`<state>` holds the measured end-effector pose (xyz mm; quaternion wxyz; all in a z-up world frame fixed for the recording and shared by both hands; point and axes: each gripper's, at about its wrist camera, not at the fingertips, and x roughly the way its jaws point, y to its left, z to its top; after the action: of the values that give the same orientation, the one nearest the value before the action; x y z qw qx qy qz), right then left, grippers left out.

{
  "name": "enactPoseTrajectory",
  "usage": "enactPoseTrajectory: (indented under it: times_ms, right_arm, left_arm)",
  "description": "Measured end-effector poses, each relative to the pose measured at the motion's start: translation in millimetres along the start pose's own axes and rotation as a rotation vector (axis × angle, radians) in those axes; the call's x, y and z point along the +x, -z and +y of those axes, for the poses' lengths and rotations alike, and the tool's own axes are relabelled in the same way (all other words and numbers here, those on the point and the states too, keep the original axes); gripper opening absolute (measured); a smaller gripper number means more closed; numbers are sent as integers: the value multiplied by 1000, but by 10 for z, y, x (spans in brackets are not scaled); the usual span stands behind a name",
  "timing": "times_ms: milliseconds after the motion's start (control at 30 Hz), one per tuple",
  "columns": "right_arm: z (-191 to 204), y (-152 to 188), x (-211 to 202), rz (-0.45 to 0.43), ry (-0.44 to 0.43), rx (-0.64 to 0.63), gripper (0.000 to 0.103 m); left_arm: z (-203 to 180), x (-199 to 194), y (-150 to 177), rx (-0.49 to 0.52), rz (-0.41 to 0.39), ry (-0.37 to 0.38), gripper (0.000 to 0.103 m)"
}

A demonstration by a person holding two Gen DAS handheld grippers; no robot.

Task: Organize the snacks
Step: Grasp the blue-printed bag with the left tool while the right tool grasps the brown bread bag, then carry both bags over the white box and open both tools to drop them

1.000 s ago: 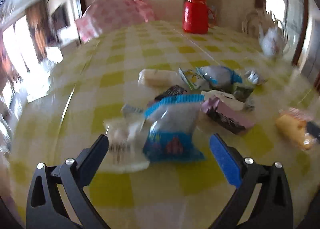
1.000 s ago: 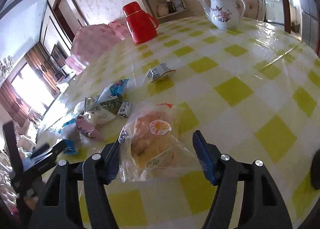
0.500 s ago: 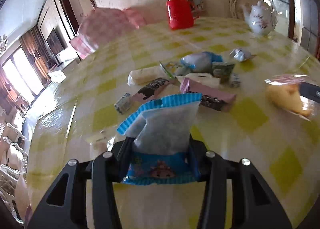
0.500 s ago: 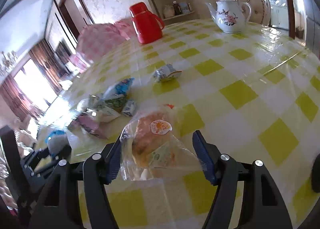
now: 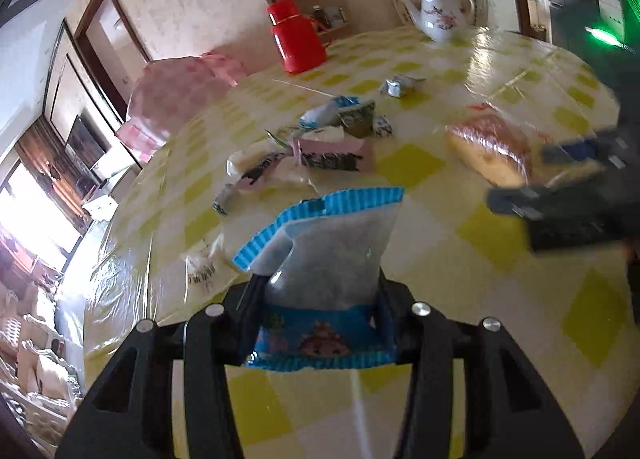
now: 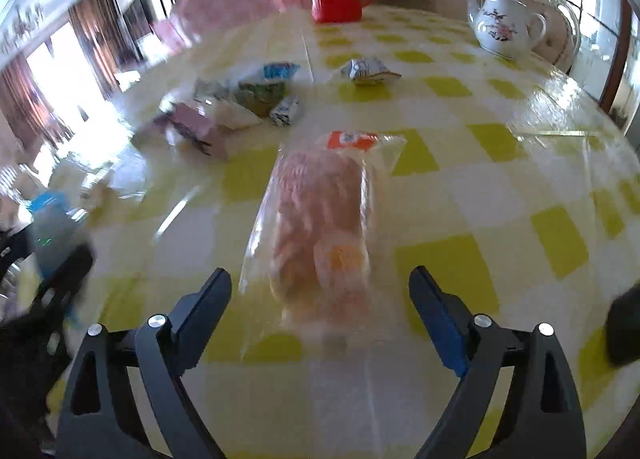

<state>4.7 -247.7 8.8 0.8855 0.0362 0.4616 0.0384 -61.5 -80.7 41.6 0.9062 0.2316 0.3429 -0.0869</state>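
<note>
Left gripper (image 5: 318, 291): your black two-finger tool is clamped on the blue-and-white crinkle-edged plastic snack pouch (image 5: 320, 255), which stands upright between the pads, lifted on the near side of the red plastic jug (image 5: 298, 41).

Right gripper (image 6: 320, 295): its jaws are opening, blue pads clear on both sides of the clear-film bag of golden bread (image 6: 320, 215); the bag lies flat on the yellow-and-white checked glossy tablecloth (image 6: 520, 187), nearer to you than the red plastic jug.

Risk, pouch: the grip sits low on a puffy, slick bag; a quick swing could let it slide out or tip sideways.

Risk, bread bag: loose film trails toward the pads; if you pull away low, a pad may snag it and drag the loaf.

Risk, collision: in the left view the right gripper (image 5: 568, 195) is just beside the loaf; both tools are close and could cross paths.

Risk, pile: the heap of small foil and paper wrappers (image 5: 320, 143) between you and the jug is light and easily scattered by a passing finger.

Materials: pouch is air-filled film, serrated seals; loaf is soft, oblong; cloth is smooth, reflective; white floral china teapot (image 6: 506, 27), beside the jug, is hard and rounded.
</note>
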Motion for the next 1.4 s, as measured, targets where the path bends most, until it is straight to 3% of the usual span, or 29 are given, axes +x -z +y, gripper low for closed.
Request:
enactPoseTrajectory:
  times_ms: [133, 200, 367, 600, 867, 1067, 1400]
  right_arm:
    - [-38, -269, 295, 42, 36, 45, 86]
    - [-18, -286, 333, 9, 107, 20, 49]
    - [-99, -136, 120, -105, 113, 66, 47]
    - [-37, 10, -214, -197, -60, 108, 47]
    - [730, 217, -482, -240, -197, -15, 47]
    - [1272, 416, -624, -242, -257, -103, 47]
    - [2331, 868, -911, -231, -375, -323, 47]
  left_arm:
    - [-17, 8, 40, 7, 18, -13, 47]
    - [-50, -91, 73, 42, -14, -63, 47]
    - [260, -334, 146, -6, -84, -159, 47]
    - [900, -671, 563, -198, -106, -218, 47]
    - [1362, -803, 1208, -277, -4, -275, 47]
    - [1508, -868, 1363, -293, -2, -282, 47]
    - [1922, -1116, 1841, -361, 29, -364, 47]
